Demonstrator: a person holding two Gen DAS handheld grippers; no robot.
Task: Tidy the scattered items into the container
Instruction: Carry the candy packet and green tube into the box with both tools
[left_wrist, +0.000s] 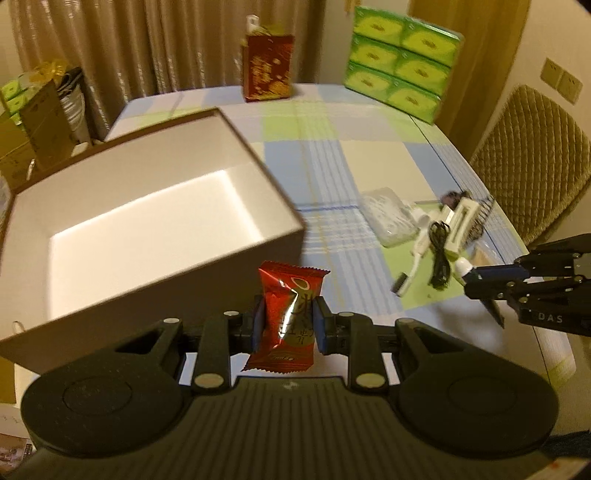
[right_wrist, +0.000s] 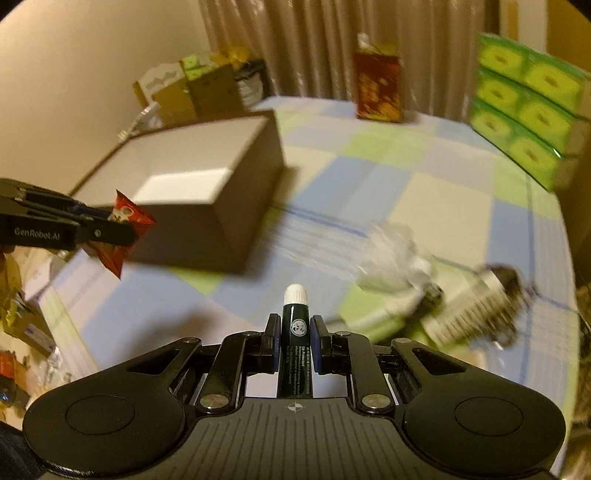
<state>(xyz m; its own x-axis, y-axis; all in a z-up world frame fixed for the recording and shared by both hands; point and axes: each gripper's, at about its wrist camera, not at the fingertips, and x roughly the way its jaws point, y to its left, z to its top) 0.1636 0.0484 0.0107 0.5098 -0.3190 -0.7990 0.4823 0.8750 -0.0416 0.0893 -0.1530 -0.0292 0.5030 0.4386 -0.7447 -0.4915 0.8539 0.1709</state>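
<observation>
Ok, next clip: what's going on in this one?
A person is tidying a checked tablecloth with two handheld grippers. The left gripper has its jaws shut on a red foil-wrapped candy, held just short of the empty white-lined cardboard box. The right gripper has its jaws shut on a dark green lip-balm stick with a white cap. On the cloth lie a clear plastic packet, a black cable and a white hairbrush.
</observation>
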